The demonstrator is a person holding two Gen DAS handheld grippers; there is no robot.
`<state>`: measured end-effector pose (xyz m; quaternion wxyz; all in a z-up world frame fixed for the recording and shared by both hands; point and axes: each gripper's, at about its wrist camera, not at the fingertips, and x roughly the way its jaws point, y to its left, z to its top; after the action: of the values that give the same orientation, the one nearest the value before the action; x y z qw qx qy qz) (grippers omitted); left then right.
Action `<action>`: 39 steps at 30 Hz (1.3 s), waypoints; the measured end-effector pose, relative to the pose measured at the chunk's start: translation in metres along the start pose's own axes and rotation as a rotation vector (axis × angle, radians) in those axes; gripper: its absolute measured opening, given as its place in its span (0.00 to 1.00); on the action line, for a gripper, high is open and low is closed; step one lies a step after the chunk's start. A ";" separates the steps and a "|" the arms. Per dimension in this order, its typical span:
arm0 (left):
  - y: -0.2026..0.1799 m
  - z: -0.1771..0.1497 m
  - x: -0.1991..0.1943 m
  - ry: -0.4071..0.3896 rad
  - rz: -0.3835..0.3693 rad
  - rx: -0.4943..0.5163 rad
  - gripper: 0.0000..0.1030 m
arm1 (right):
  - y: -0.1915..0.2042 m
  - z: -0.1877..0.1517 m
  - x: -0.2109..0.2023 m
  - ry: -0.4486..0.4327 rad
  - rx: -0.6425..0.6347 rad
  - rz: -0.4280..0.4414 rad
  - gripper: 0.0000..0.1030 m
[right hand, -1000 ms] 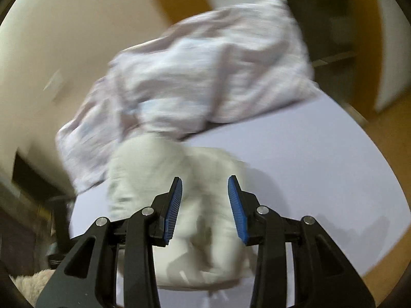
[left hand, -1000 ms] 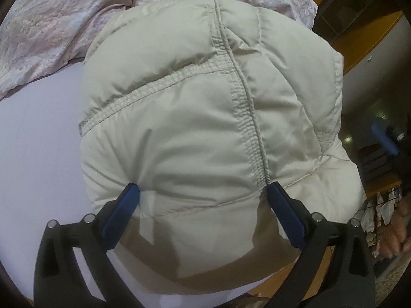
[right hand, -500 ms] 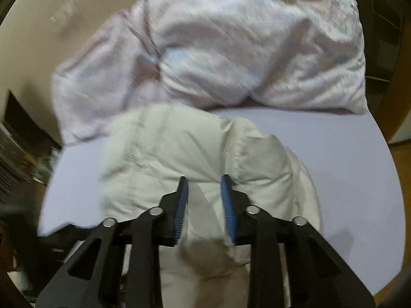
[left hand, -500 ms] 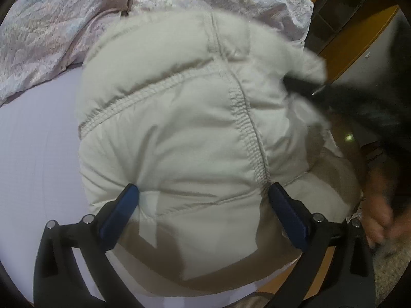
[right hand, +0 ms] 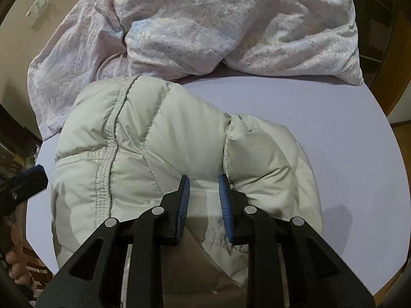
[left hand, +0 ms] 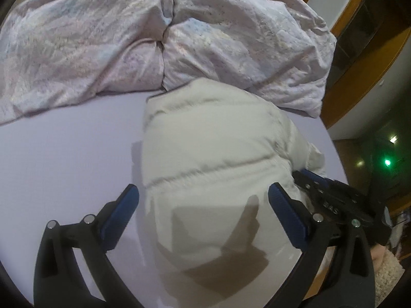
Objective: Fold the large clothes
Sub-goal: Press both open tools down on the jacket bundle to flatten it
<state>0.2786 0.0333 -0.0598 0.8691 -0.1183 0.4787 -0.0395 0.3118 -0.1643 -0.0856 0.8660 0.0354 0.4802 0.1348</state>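
A beige quilted puffer jacket point(left hand: 218, 154) lies bundled on the lavender bed sheet point(left hand: 64, 154). My left gripper point(left hand: 203, 188) hovers open and wide over the jacket's near left part, its left finger over bare sheet. In the right wrist view the jacket point(right hand: 167, 133) fills the middle. My right gripper point(right hand: 203, 179) stands low over it with a narrow gap. Its tips sit at the crease between two puffs, and I see fabric behind the gap but no pinch. One blue pad point(right hand: 33, 177) of the left gripper shows at the left edge.
A crumpled pale pink duvet point(left hand: 128, 38) is heaped along the far side of the bed, touching the jacket's far end. Wooden furniture point(left hand: 359, 38) stands to the right. A person's hand point(right hand: 15, 264) shows at the lower left. The bed's near edge runs just below the jacket.
The left gripper has drawn back and up, so the jacket looks smaller. The right gripper has swung down onto the jacket and its jaws have narrowed.
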 end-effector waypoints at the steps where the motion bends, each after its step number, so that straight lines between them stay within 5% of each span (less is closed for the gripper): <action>1: -0.002 0.002 0.002 -0.001 0.010 0.011 0.97 | -0.002 0.000 0.001 0.001 0.003 0.002 0.23; 18: -0.035 -0.016 0.049 0.054 0.104 0.162 0.98 | -0.013 -0.013 0.008 -0.025 0.028 0.013 0.23; 39: -0.033 -0.031 0.066 -0.052 0.160 0.200 0.98 | -0.012 -0.015 0.018 -0.074 0.016 0.000 0.23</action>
<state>0.2899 -0.0159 -0.1222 0.8890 0.0063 0.4576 -0.0144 0.3104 -0.1721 -0.1105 0.8829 0.0474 0.4489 0.1292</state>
